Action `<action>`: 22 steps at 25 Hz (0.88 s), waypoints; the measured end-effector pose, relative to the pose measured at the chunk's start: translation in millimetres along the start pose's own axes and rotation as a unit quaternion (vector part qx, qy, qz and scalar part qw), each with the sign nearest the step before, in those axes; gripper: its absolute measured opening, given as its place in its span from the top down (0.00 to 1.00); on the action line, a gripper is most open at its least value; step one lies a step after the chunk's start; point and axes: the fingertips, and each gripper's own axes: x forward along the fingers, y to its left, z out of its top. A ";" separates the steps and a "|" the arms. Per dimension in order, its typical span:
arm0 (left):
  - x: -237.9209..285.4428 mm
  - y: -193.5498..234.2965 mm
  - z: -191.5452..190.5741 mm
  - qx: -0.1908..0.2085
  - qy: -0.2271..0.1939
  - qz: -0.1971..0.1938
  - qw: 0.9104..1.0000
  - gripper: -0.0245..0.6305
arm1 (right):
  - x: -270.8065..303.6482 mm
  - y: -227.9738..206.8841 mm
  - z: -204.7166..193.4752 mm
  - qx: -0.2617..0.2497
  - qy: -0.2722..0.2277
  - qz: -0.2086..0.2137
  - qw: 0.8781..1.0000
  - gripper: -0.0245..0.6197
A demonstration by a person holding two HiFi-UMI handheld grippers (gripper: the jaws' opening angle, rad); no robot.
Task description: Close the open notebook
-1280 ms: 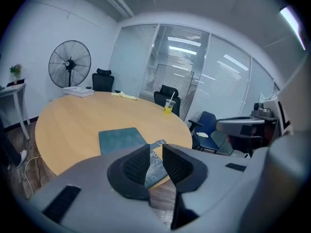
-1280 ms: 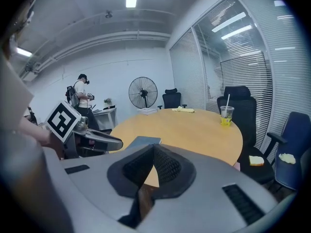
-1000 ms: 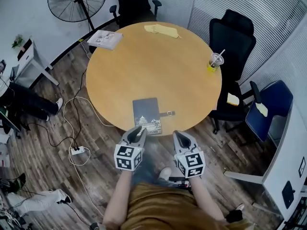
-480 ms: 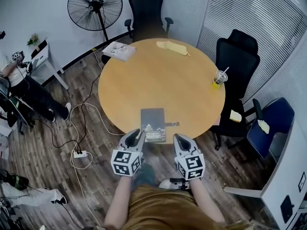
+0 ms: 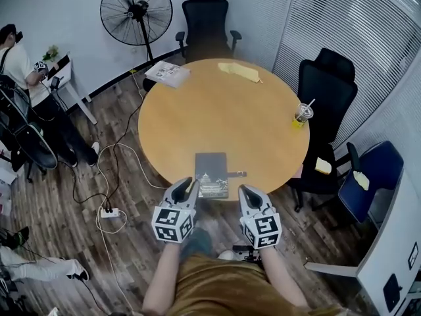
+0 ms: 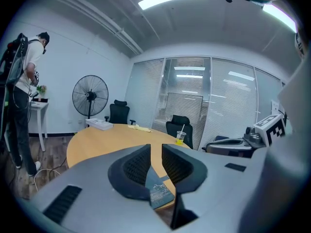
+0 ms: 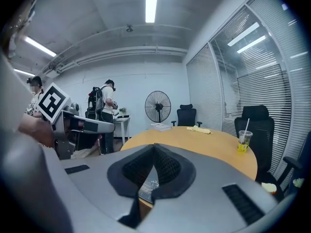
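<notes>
Hovering the left gripper (image 5: 186, 185) and the right gripper (image 5: 247, 191) just off the near rim of the table (image 5: 223, 117), both empty. Keeping the left jaws a narrow slit apart and the right ones pressed together at the tips.

Looking at the notebook (image 5: 212, 175) lying flat right by that rim, dark cover up, seemingly closed already, strap (image 5: 237, 174) sticking out to the right.

Mostly worrying about dragging it off the edge with any pull toward the body, or snagging that loose strap and flipping the cover open. Also doubting any pinch with the right one clamped like that, so probably just shoving and skidding it.
</notes>
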 end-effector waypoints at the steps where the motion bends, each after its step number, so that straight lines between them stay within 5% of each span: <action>1: 0.2 -0.2 0.4 0.001 0.000 0.000 1.000 0.83 | -0.1 -0.9 0.0 0.001 0.000 -0.001 1.000 0.95; 22: -5.1 6.5 1.5 -0.001 -0.004 0.003 1.000 0.83 | 1.8 5.1 1.5 -0.004 -0.001 0.002 1.000 0.95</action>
